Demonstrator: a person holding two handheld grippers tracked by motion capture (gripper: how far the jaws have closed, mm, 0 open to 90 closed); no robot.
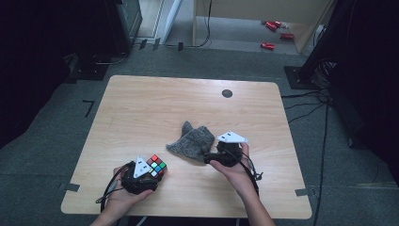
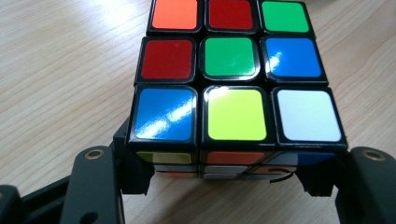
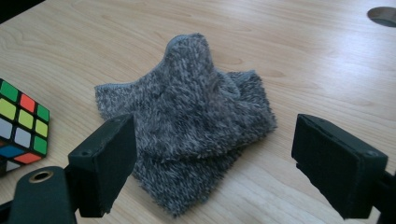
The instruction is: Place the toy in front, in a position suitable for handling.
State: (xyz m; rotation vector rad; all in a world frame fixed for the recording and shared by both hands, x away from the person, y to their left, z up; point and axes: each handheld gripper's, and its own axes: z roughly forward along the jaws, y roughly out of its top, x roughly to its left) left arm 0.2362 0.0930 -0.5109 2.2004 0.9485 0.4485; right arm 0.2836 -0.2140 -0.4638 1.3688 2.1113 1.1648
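Cube [image 1: 156,165]: a scrambled colour puzzle cube near the front edge of the desk [image 1: 141,103], left of middle, sitting flat on the wood.
Left tool [image 1: 149,175]: its jaws are closed on the cube's two lower sides; in the left gripper view the pads [image 2: 135,175] press only the bottom layer.
Cloth [image 1: 192,142]: a grey fluffy cloth, crumpled with one corner peaked up, near the middle of the desk, right of the cube and well apart from it.
Right tool [image 1: 211,155]: its jaws stand wide with nothing between the pads; the cloth lies just ahead of them.
Risk, cube: the grip is low and on a single layer, so I judge that layer could twist or the cube could tip out on a lift.
Risk, cloth: the pile is loose and soft; a shallow pinch may catch only a fold, and the rest could drag or slip free.
Risk, contact: low jaws could scrape the wood.
Surface: pale wood-grain top with rounded corners and a round dark cable port [image 1: 227,93] near the far edge.
Room: grey carpet, dark stands at both sides, cables on the floor at the right, small red objects [image 1: 275,33] beyond the far edge.
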